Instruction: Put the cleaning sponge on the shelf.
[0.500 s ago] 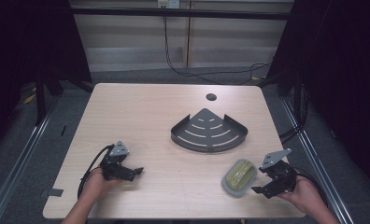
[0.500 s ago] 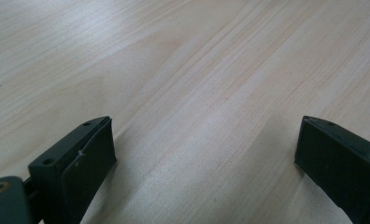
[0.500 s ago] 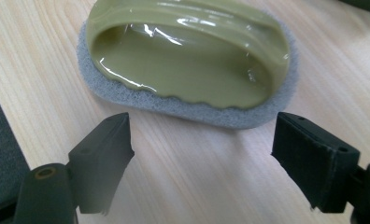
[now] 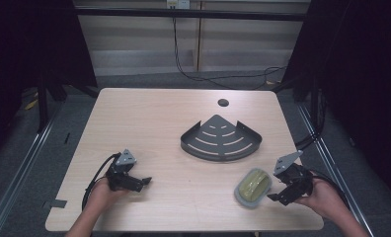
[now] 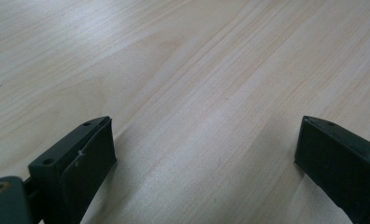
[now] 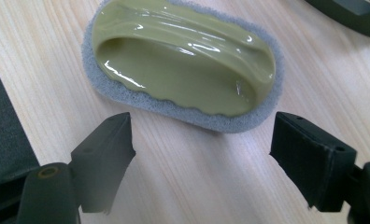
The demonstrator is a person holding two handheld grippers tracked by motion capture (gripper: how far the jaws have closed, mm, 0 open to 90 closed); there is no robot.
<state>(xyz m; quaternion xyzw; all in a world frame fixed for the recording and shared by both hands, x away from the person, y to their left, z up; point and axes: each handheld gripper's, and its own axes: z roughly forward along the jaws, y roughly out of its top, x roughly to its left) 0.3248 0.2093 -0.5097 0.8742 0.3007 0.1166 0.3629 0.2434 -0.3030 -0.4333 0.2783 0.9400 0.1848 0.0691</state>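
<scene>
Your right tongs (image 4: pixel 277 193) sit open on the table (image 4: pixel 164 123), jaws spread just short of the olive-handled scrubbing sponge (image 4: pixel 253 186), not touching it. Your left tongs (image 4: pixel 143 182) rest open and empty near the table's left front. A dark corner shelf rack (image 4: pixel 221 138) lies beyond the sponge.

Sponge (image 6: pixel 183 60): glossy olive plastic grip, rough grey foam base; table (image 4: pixel 149 123) matt pale wood.
</scene>
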